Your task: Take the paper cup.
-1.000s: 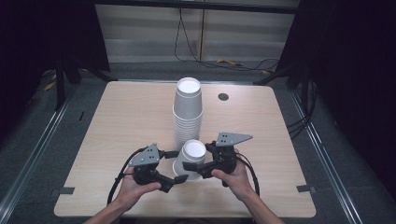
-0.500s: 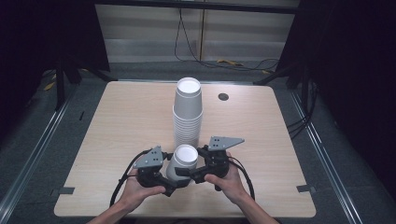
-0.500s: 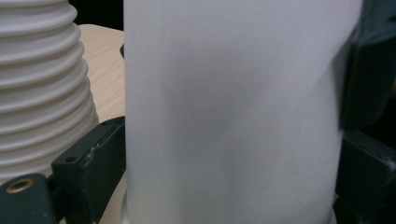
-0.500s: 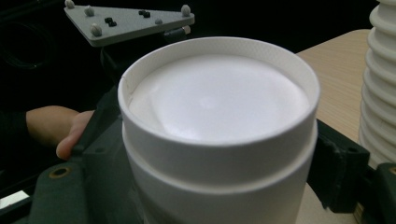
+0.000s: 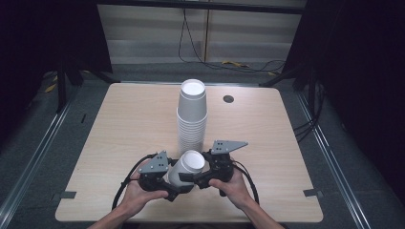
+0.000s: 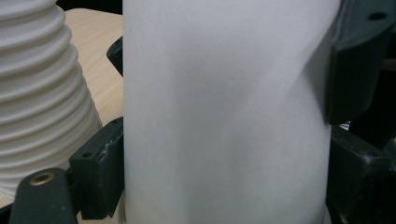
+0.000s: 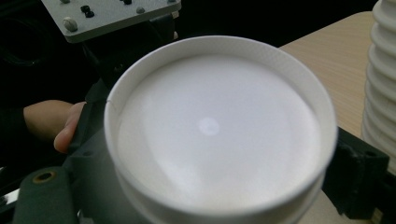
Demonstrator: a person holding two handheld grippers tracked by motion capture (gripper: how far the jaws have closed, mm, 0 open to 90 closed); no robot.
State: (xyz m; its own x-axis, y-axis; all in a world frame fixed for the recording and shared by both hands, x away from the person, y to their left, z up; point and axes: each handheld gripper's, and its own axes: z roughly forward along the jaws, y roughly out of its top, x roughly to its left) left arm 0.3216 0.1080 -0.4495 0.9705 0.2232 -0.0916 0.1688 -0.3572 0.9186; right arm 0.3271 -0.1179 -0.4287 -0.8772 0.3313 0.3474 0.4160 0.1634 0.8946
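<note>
Gripping plain white cup [image 5: 186,168], both hand-held grippers, unmarked cup stack [image 5: 192,114] behind

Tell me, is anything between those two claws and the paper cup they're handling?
Nothing visible. The cup sits tilted between the left gripper and right gripper, and black jaws press against its wall on both sides. The stack stands just behind, apart from it.
</note>
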